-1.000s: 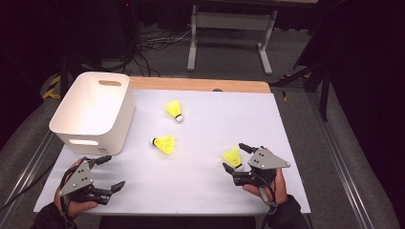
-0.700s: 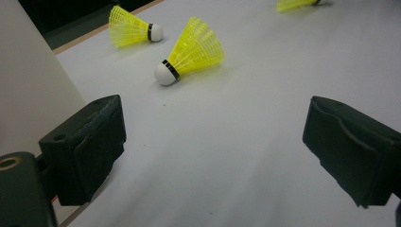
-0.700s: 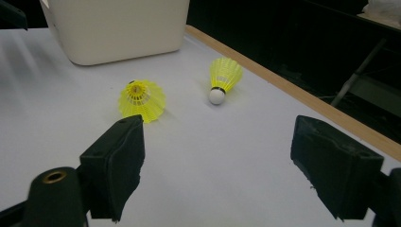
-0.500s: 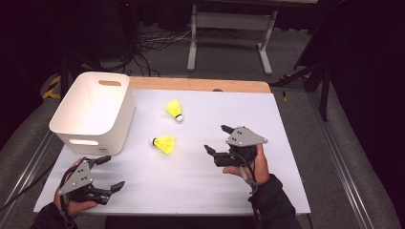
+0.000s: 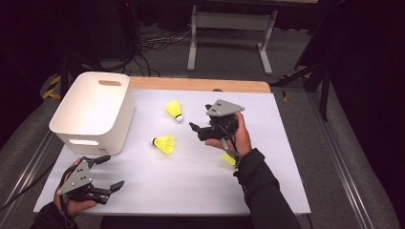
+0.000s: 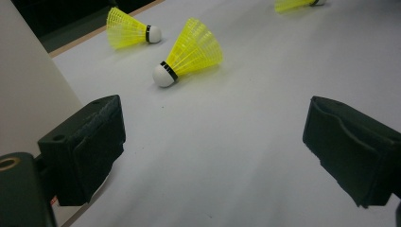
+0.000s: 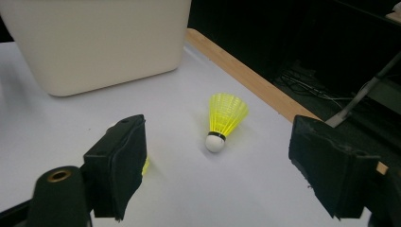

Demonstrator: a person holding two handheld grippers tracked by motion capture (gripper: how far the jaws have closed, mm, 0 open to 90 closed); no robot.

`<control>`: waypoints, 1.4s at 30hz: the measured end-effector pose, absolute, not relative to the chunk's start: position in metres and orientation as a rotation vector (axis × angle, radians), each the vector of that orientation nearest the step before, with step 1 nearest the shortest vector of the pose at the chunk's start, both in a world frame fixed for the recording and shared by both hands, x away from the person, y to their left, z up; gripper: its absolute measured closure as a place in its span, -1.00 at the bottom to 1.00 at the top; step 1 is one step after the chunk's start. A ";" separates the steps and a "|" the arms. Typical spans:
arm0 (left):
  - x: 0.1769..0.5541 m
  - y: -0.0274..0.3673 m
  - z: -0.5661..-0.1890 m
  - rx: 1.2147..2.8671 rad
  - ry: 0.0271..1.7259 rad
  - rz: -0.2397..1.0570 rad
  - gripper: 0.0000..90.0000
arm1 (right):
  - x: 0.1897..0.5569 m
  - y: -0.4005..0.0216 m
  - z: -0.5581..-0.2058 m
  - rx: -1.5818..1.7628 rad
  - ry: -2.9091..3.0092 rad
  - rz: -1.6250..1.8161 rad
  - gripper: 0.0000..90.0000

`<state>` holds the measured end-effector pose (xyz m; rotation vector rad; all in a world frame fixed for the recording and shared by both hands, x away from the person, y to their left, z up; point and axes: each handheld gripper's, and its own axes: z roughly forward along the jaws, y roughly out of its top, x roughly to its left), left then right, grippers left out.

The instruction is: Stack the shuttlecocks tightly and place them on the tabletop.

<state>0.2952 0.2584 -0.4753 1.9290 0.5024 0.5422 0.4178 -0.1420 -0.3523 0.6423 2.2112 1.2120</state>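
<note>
Right claw (image 5: 199, 130): jaws spread, empty, above the desk (image 5: 286, 143), near the far shuttlecock (image 5: 174, 109). Middle shuttlecock (image 5: 164, 143): on its side beside the white bin (image 5: 95, 112). Left claw (image 5: 108, 171): spread, empty, at the near desk edge.

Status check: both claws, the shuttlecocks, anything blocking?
Right claw open, empty, facing far shuttlecock. Left claw open, empty. Three shuttlecocks on table, path unobstructed.
</note>
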 end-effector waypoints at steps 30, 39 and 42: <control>0.296 0.256 -0.475 1.943 0.465 0.542 -0.84 | 0.544 -0.050 -0.418 0.930 2.408 0.934 -0.58; 0.296 0.257 -0.474 1.932 0.457 0.531 -0.84 | 0.571 -0.039 -0.443 0.997 2.445 0.831 -0.57; 0.296 0.258 -0.474 1.930 0.452 0.520 -0.85 | 0.579 -0.038 -0.448 1.038 2.453 0.830 -0.57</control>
